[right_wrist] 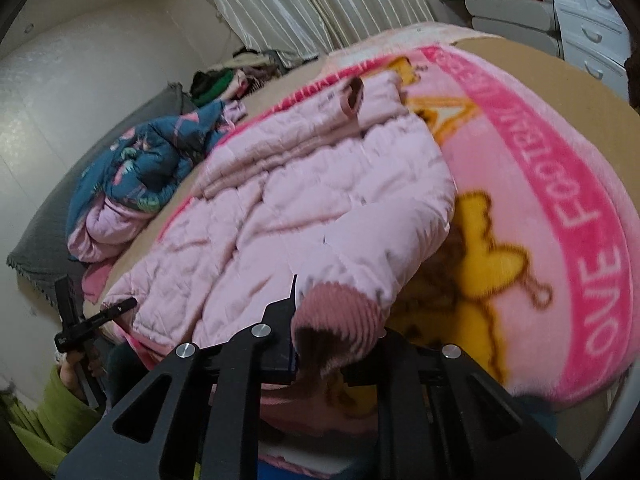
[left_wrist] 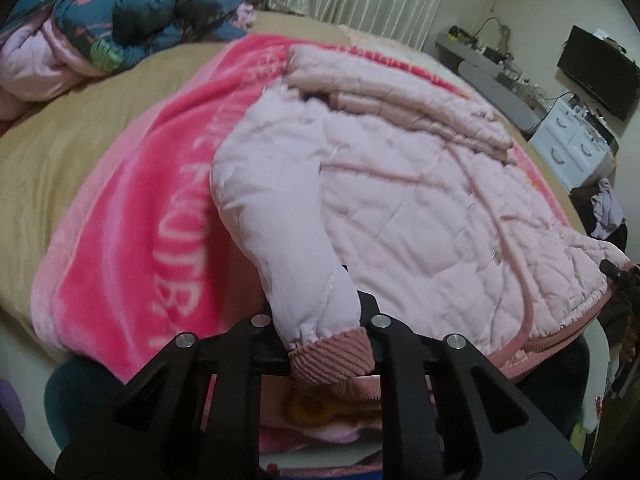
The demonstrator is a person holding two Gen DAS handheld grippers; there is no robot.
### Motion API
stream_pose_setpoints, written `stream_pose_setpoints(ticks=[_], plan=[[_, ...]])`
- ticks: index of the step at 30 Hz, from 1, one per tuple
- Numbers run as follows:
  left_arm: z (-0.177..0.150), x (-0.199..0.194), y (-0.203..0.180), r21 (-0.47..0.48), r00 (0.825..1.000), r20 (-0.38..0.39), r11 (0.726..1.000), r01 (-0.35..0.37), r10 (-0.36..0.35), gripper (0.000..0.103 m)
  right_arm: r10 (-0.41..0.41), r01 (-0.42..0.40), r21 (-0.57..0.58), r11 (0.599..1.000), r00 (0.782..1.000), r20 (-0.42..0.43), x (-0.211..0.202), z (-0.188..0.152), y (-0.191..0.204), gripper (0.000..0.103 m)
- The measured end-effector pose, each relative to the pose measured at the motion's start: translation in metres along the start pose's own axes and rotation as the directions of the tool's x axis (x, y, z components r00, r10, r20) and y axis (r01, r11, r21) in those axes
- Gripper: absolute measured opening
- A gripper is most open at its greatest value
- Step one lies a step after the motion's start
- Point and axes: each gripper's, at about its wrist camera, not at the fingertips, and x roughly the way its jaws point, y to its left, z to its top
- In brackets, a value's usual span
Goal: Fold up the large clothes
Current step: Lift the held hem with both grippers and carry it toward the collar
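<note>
Left wrist view showed the left gripper [left_wrist: 324, 344] pinched tight on one ribbed pink cuff [left_wrist: 332, 356] of the puffy pale pink quilted jacket [left_wrist: 400, 184], which lay on the bright pink fleece blanket [left_wrist: 132, 240]. The right gripper [right_wrist: 320, 344] squeezed the other ribbed cuff [right_wrist: 336, 320], probably to fold both sleeves in.

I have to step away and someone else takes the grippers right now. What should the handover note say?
Left gripper: shut on the left sleeve cuff.
Right gripper: shut on the right sleeve cuff.
The pink quilted jacket lies spread on the pink blanket on the bed, collar end far away.
Done: both cuffs gripped.
Left: likely bring both sleeves in across the body, then fold the body over.
The crumpled blue floral quilt lies apart at the far side.
</note>
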Motion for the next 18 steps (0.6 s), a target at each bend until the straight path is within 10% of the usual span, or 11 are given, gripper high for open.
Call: stream_pose_setpoints(ticks=[18], plan=[[0.079, -0.018, -0.029, 0.060, 0.988, 0.154, 0.998, 0.016, -0.026, 0.007, -0.024, 0.028, -0.047, 0.998, 0.995, 0.098, 0.007, 0.074, 0.021, 0.012]])
